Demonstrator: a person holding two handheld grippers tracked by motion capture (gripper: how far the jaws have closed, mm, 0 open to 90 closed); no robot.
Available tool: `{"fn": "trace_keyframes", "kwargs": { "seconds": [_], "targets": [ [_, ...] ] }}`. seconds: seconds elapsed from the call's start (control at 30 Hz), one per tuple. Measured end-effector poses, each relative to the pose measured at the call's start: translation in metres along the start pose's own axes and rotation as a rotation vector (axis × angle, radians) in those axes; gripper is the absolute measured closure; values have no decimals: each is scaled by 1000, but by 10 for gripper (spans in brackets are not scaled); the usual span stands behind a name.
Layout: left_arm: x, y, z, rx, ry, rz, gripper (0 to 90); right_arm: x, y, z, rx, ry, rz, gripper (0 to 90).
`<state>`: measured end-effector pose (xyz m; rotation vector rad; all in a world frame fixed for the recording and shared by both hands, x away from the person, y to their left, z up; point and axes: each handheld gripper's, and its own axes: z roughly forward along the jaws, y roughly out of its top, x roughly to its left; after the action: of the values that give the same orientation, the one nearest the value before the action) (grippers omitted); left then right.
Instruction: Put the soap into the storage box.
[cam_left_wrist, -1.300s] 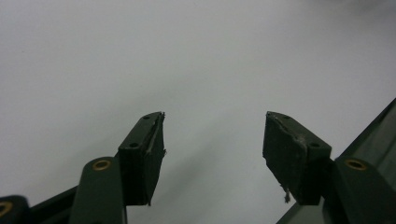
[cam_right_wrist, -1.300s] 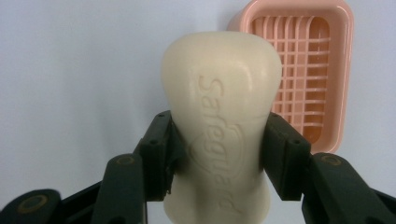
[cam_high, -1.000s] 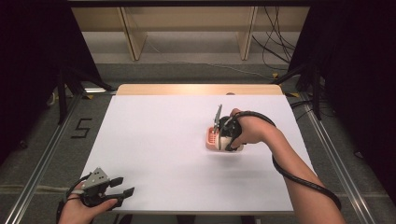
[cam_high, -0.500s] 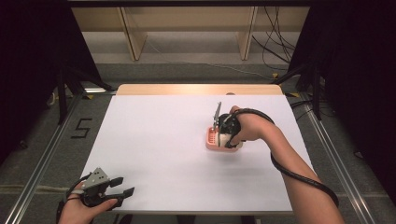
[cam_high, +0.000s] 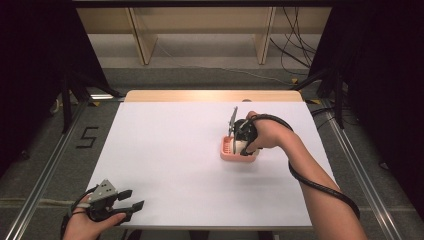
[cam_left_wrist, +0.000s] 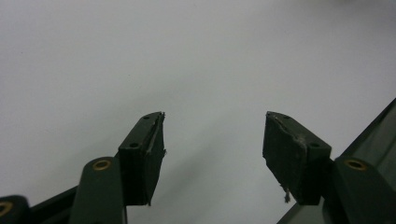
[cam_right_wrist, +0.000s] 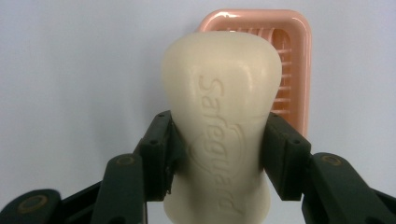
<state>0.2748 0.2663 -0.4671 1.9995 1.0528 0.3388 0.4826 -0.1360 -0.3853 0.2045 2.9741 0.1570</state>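
A cream bar of soap (cam_right_wrist: 222, 126) with raised lettering sits between the jaws of my right gripper (cam_right_wrist: 218, 154), which is shut on its waist. Below it lies a pink slatted soap dish (cam_right_wrist: 292, 60). In the high view the right gripper (cam_high: 244, 140) points down over the pink soap dish (cam_high: 227, 150) right of the table's middle. My left gripper (cam_high: 131, 200) rests at the near left corner of the white table (cam_high: 165, 150). Its jaws stand wide apart, and the left gripper (cam_left_wrist: 212, 149) has nothing between them over bare white surface.
A wooden strip (cam_high: 210, 96) runs along the table's far edge. Metal rails (cam_high: 45, 170) flank both sides, with a "5" marked on the floor (cam_high: 86, 137) at left. Cables (cam_high: 295, 55) lie on the floor beyond the table, by wooden shelving legs (cam_high: 141, 42).
The right gripper has shifted slightly over the soap dish with the soap in it. The left gripper has stayed where it was.
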Motion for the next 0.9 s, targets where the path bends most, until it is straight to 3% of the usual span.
{"fn": "trace_keyframes", "kwargs": {
  "seconds": [0.1, 0.13, 0.17, 0.23, 0.33, 0.43, 0.47, 0.53, 0.6, 0.63, 0.7, 0.73, 0.77, 0.87, 0.9],
  "targets": [
    [0, 0, 0, -3, -1, -5, 382, 0, 0, -1, 23, 2, 32, 505],
    [0, 0, 0, -3, -1, -5, 382, -3, 1, 1, -5, 0, -17, 506],
    [0, 0, 0, -3, -1, -5, 382, -4, 1, 1, 5, 3, -19, 505],
    [0, 0, 0, -4, 0, -4, 382, -2, 3, -1, 16, -1, 32, 505],
    [0, 0, 0, -5, 0, -8, 382, -7, 4, 1, -4, -8, -9, 506],
    [0, 0, 0, -5, -1, -6, 383, -5, 5, 1, 15, -11, 36, 505],
    [1, 0, 1, -6, -4, 0, 383, -9, 5, 4, -9, -14, -17, 506],
    [0, 0, 1, -5, -5, -1, 383, -6, 6, 3, 7, -4, 31, 505],
    [0, -1, 1, -12, -2, -3, 383, -9, 7, 4, -3, -12, 10, 505],
    [0, 0, 1, -11, -2, -4, 383, -7, 7, 4, 11, -14, 34, 506],
    [0, 0, 1, -10, -1, -5, 383, -14, 7, 7, -25, -21, -45, 505],
    [0, 0, 1, -7, 0, 0, 383, -9, 7, 6, 9, -12, 41, 505],
    [0, 0, 1, -7, 0, 0, 383, -12, 7, 7, -6, -19, 4, 505],
    [1, 0, 1, -4, -5, 0, 383, -9, 9, 7, 11, -4, 43, 505],
    [0, 0, 1, -2, -3, -2, 384, -12, 8, 9, -1, -8, 14, 505]
  ]
}}
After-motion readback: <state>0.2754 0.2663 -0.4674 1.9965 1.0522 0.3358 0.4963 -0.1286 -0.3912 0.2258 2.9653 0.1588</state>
